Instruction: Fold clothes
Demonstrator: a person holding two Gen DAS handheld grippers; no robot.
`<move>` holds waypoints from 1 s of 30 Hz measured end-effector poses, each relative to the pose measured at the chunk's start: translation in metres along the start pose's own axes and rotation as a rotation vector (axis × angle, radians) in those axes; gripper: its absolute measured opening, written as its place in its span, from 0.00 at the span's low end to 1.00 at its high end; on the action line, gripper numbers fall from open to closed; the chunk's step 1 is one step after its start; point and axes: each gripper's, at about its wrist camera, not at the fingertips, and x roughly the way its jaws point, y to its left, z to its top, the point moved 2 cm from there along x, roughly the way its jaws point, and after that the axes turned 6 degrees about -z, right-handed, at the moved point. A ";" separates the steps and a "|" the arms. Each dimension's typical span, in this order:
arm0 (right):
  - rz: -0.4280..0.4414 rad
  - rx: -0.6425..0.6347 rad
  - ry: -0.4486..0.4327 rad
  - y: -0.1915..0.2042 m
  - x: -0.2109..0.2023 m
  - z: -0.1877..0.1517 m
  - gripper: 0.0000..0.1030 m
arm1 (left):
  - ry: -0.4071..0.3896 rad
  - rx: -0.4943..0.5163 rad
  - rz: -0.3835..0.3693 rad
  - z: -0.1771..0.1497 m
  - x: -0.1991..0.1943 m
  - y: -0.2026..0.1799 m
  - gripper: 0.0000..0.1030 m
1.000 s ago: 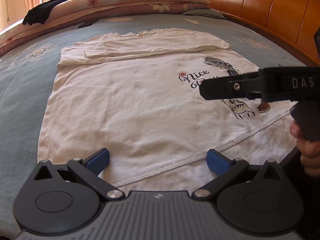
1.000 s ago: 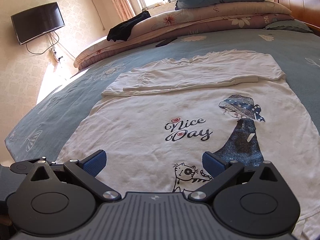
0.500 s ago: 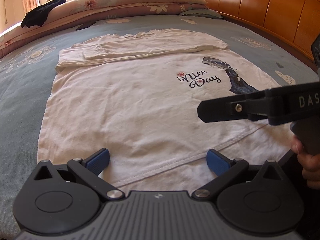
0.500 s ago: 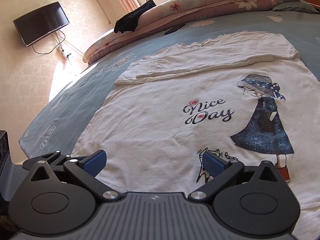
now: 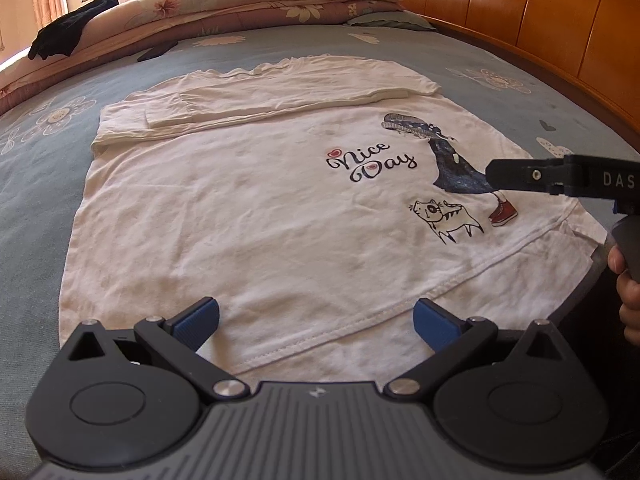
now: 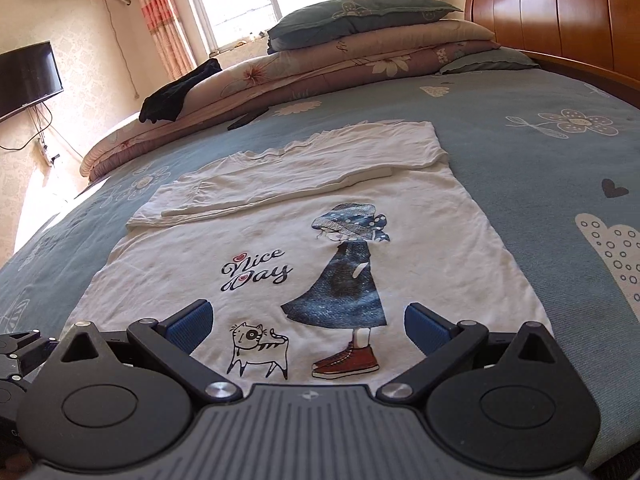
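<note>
White printed shirt lies flat on the bed, hem between both wide-open, empty jaws; folded quilts beyond

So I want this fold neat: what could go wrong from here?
Both sleeves lie loosely folded across the shirt; lifting the hem quickly could slide them off. The hem shows two layers, so the open left gripper or right gripper might pinch only one.

A home bedroom: bed, wooden headboard, stacked quilts, wall television.
</note>
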 end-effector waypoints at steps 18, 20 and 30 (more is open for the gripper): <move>-0.257 0.243 -0.156 -0.034 0.056 0.049 1.00 | 0.052 -0.013 0.014 0.003 0.006 -0.001 1.00; -0.262 0.271 -0.150 -0.030 0.063 0.053 1.00 | 0.067 -0.011 0.011 0.005 0.007 0.000 1.00; -0.265 0.431 -0.150 -0.039 0.070 0.030 1.00 | 0.093 -0.021 0.019 0.009 0.010 -0.001 1.00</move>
